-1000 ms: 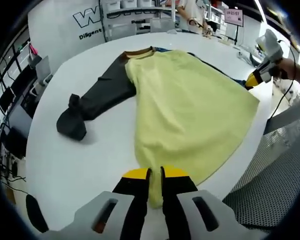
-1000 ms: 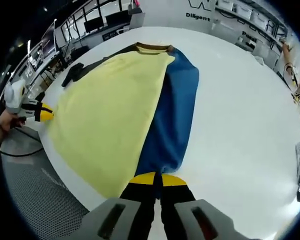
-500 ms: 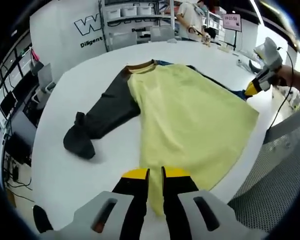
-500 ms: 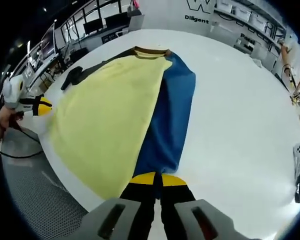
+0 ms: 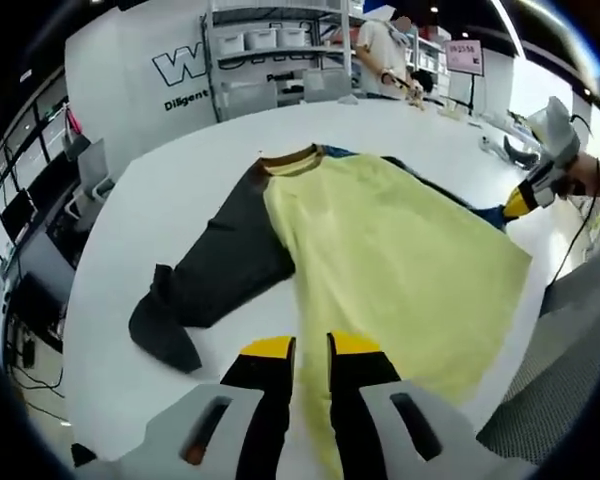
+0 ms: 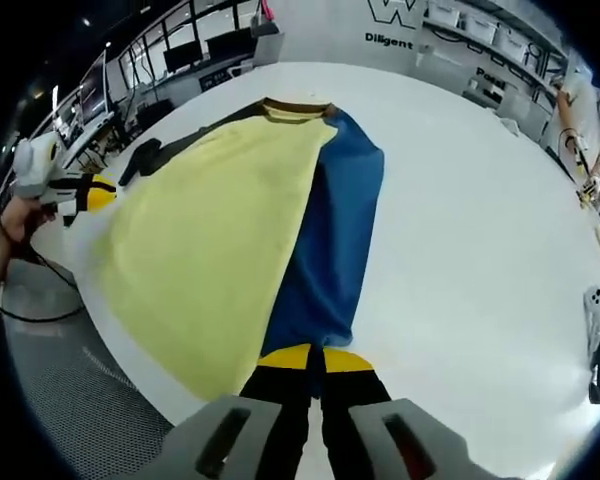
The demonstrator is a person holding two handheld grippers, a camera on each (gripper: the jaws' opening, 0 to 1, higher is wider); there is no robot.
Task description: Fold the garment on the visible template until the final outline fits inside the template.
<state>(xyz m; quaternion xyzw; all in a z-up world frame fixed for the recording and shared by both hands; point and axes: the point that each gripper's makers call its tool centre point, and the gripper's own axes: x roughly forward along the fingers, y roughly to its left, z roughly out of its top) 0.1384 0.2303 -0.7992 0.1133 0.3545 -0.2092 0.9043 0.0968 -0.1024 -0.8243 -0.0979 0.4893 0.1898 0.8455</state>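
At the bottom centre of the left gripper view, the left gripper [image 5: 310, 348] has its yellow-tipped jaws drawn close on the near hem of the garment [image 5: 400, 270], pinching the pale yellow cloth. The garment spreads up the frame across the white table [image 5: 170, 200], its dark sleeve [image 5: 210, 280] trailing to the left and its brown collar [image 5: 290, 157] at the far end. In the right gripper view, the right gripper [image 6: 308, 357] at bottom centre is pressed together on the blue sleeve [image 6: 335, 240] end. Beyond, the yellow body reaches up to the collar.
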